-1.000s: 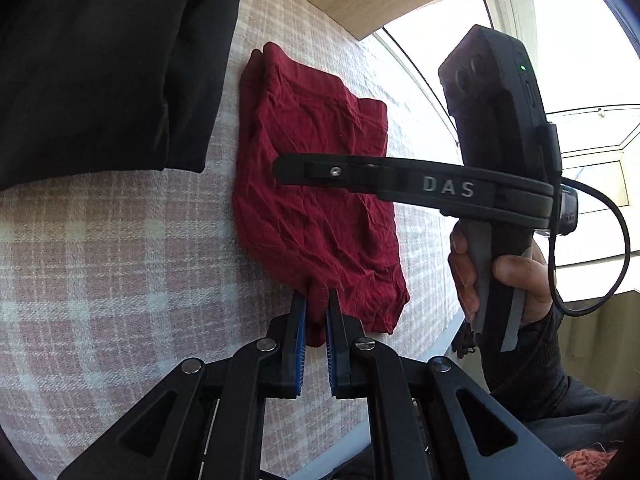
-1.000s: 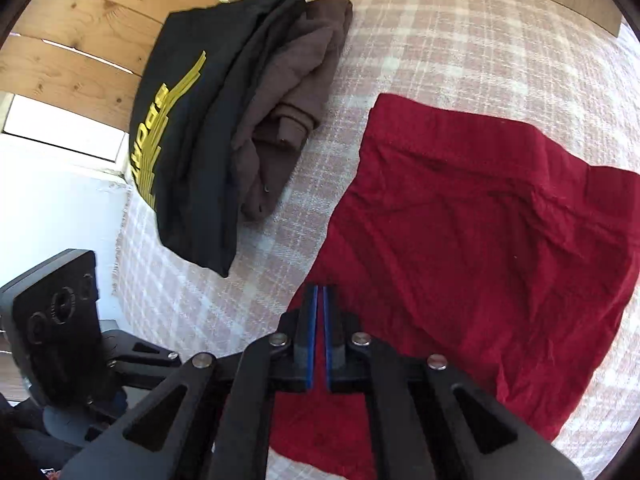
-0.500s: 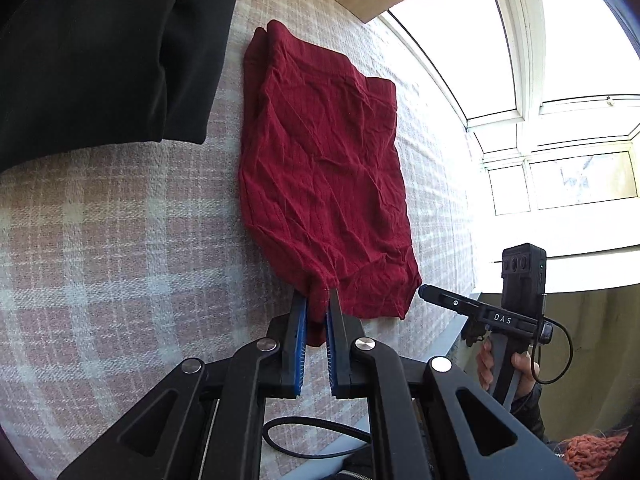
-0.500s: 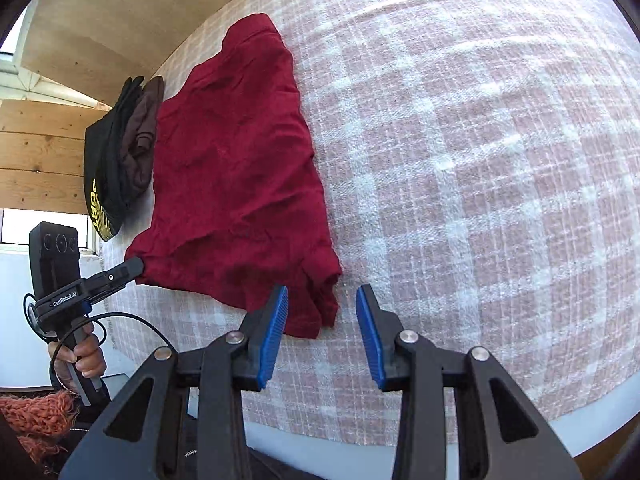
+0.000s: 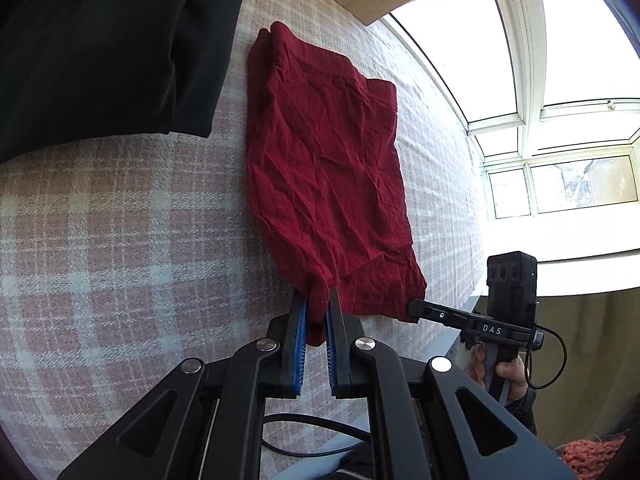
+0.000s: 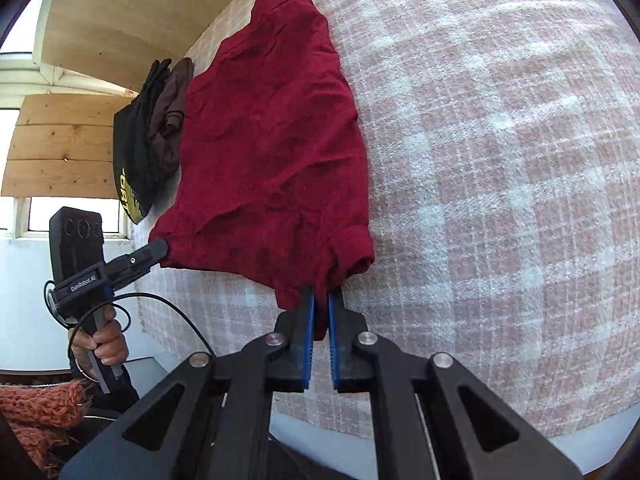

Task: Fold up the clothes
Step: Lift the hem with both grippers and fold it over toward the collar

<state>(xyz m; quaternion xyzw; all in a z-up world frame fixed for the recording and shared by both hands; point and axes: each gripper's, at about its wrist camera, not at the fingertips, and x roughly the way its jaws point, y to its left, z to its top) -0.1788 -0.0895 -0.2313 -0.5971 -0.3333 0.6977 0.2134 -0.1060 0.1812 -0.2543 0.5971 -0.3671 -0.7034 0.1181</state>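
1. The wrinkled dark red garment (image 5: 324,168) is spread flat on the pink checked counter (image 5: 120,240).
2. One near corner is clamped by the left tool (image 5: 316,312).
3. The other has just been closed on by the right tool (image 6: 320,304).

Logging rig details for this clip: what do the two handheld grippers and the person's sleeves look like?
Both grippers are black linkage frames with silver rivets and blue ribbed pads. The right gripper has grey "DAS" lettering, the left gripper white "GenRobot.AI"; each carries a boxy black camera block, a grey trigger and a looping black cable. Both hands emerge from dark sleeves.
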